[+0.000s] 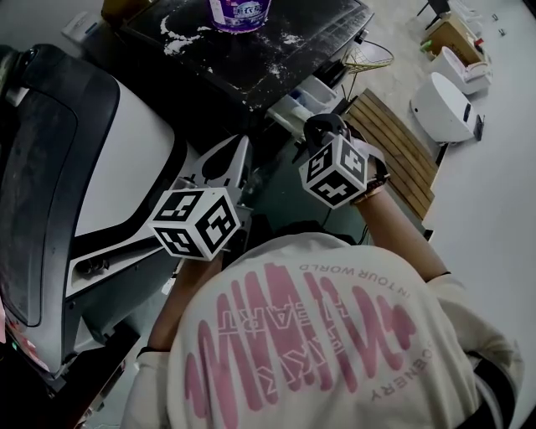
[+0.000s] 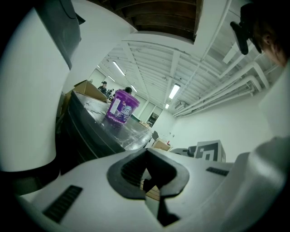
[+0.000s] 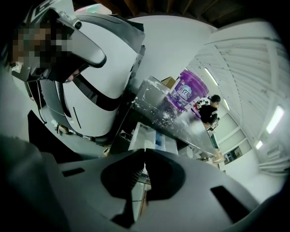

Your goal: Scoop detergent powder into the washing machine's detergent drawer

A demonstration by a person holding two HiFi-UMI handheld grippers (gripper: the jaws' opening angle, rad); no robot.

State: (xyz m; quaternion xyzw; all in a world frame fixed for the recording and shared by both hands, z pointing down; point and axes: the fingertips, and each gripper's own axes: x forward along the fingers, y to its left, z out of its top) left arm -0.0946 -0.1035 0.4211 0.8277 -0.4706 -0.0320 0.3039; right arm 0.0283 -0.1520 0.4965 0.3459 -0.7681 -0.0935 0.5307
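Note:
The purple detergent tub (image 1: 240, 12) stands on the dark, powder-strewn top of the washing machine (image 1: 251, 63). It shows too in the left gripper view, tub (image 2: 121, 106), and in the right gripper view, tub (image 3: 186, 90). Below the top's front edge the white and blue detergent drawer (image 1: 303, 100) is pulled out; the right gripper view looks down on the drawer (image 3: 152, 136). My left gripper (image 1: 237, 155) points toward the machine front, jaws shut on nothing. My right gripper (image 1: 324, 126) hovers near the drawer, tilted down, also shut and empty. No scoop is in view.
A big white and black appliance (image 1: 109, 167) fills the left side. A wooden slatted platform (image 1: 394, 151) lies to the right, with a white round-cornered device (image 1: 444, 105) beyond it and a wire basket (image 1: 368, 59) by the machine. People stand far behind the tub.

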